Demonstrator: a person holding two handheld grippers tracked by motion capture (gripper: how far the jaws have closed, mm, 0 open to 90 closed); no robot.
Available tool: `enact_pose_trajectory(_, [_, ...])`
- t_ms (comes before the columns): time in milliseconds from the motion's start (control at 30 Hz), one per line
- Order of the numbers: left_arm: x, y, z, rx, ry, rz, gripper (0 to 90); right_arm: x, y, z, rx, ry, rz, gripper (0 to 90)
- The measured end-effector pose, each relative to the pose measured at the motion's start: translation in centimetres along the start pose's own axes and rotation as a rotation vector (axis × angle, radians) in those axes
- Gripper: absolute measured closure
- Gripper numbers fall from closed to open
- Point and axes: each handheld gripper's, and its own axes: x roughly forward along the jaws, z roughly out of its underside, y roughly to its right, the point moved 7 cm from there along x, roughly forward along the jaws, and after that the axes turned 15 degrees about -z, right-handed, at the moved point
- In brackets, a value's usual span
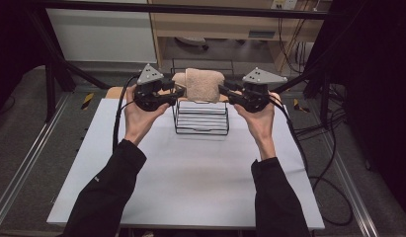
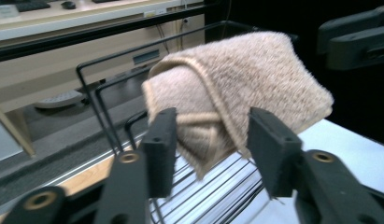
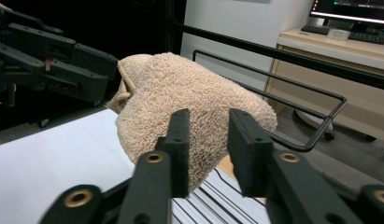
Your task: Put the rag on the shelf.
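Folded beige towel is sitting on top of the black wire rack at the far side of the surface. Left claw and right claw both gape partway at its ends, not pinching. I reckon a careless pull-back could snag a loop and drag it off.

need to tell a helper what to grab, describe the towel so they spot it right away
On the white table, look to the far edge, where a black wire rack stands. Draped over its top is the towel: folded, beige, fluffy terry, the one soft thing among dark metal.
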Motion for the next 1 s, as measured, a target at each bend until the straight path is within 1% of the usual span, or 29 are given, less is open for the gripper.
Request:
enact_pose_trajectory(100, [-0.6, -0.4, 0.6, -0.002, -0.002, -0.007, 42.7, -0.4, -0.2, 0.0, 0.016, -0.002, -0.003, 57.3])
enact_pose_trajectory(167, [-1.0, -0.6, 1.1, -0.016, -0.009, 0.003, 38.3, -0.8, -0.5, 0.1, 0.032, -0.014, -0.013, 51.5])
enact_pose_trajectory(233, [-1.4, -0.8, 1.7, -0.014, -0.024, 0.003, 35.1, -1.0, -0.7, 0.3, 0.044, -0.020, -0.011, 43.2])
enact_pose_trajectory(300, [-1.8, -1.1, 2.6, -0.013, -0.042, -0.002, 31.2, -1.3, -0.9, 0.6, 0.073, -0.017, -0.022, 35.1])
enact_pose_trajectory(367, [-2.2, -1.4, 3.6, -0.017, -0.053, 0.002, 28.4, -1.7, -0.9, 1.2, 0.099, -0.017, -0.021, 29.2])
enact_pose_trajectory(467, [-2.9, -1.9, 5.5, -0.008, -0.081, -0.005, 24.8, -2.3, -1.0, 2.5, 0.119, -0.037, -0.018, 21.1])
enact_pose_trajectory(533, [-3.3, -2.2, 6.9, -0.020, -0.098, -0.008, 21.6, -2.7, -1.0, 3.4, 0.134, -0.046, -0.017, 17.2])
enact_pose_trajectory(567, [-3.5, -2.4, 7.5, -0.020, -0.109, -0.010, 20.2, -3.0, -1.0, 3.9, 0.143, -0.046, -0.019, 15.5])
enact_pose_trajectory(600, [-3.7, -2.6, 8.2, -0.030, -0.116, -0.009, 18.5, -3.2, -1.0, 4.4, 0.153, -0.048, -0.022, 13.9])
enact_pose_trajectory(667, [-4.2, -2.8, 9.7, -0.031, -0.137, -0.002, 16.3, -3.6, -1.0, 5.5, 0.172, -0.058, -0.021, 10.3])
enact_pose_trajectory(767, [-5.0, -3.2, 12.2, -0.024, -0.178, -0.003, 12.0, -4.4, -1.0, 7.2, 0.185, -0.071, -0.024, 7.3])
enact_pose_trajectory(900, [-6.0, -3.5, 15.2, -0.037, -0.206, 0.002, 8.6, -5.4, -1.0, 9.7, 0.225, -0.080, -0.035, 4.1])
enact_pose_trajectory(1000, [-6.5, -3.7, 16.8, -0.039, -0.219, 0.006, 7.2, -6.2, -1.0, 11.6, 0.247, -0.102, -0.030, 2.3])
